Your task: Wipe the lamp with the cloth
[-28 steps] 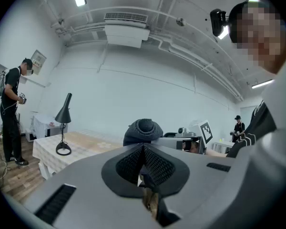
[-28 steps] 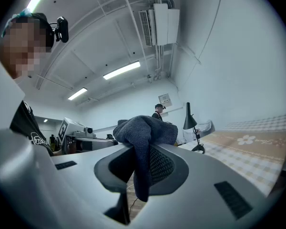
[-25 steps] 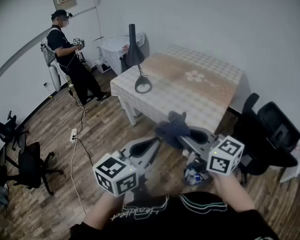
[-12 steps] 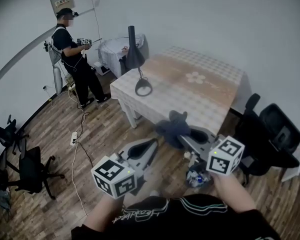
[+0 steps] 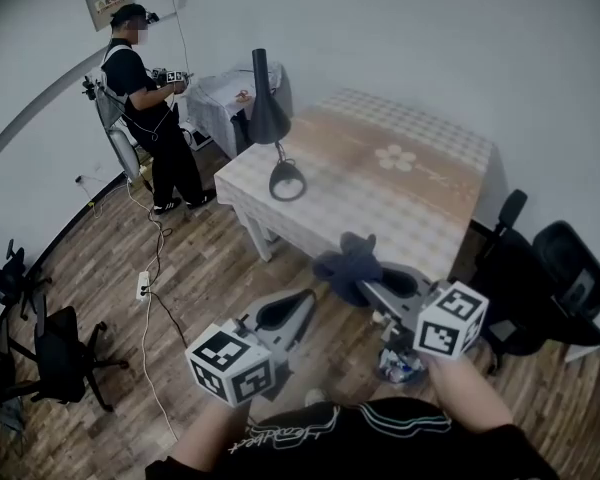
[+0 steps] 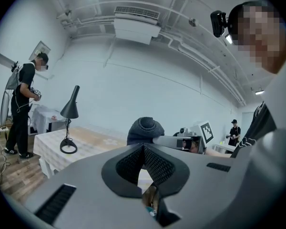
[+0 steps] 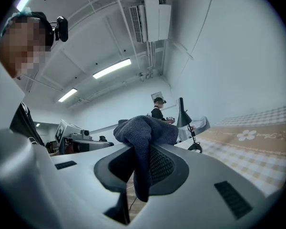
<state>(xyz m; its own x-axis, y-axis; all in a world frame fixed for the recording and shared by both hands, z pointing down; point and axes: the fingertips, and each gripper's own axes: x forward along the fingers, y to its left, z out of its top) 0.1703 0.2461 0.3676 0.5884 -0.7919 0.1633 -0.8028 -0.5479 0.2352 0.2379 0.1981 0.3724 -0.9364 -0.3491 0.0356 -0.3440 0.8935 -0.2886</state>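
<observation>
A black desk lamp stands at the far left corner of the checked table, its round base near the edge. Well short of the table, my right gripper is shut on a dark grey cloth that bunches over its tips. In the right gripper view the cloth drapes down between the jaws, with the lamp far beyond. My left gripper is shut with nothing in it, beside the right one. In the left gripper view the lamp is far off at the left.
A person in black stands at the back left beside a small white table. Black office chairs sit at the right and the left. A cable and power strip lie on the wooden floor.
Both grippers hold about the same place, the cloth still in the right one. The table sits a little nearer in view. The person at the back has shifted slightly.
</observation>
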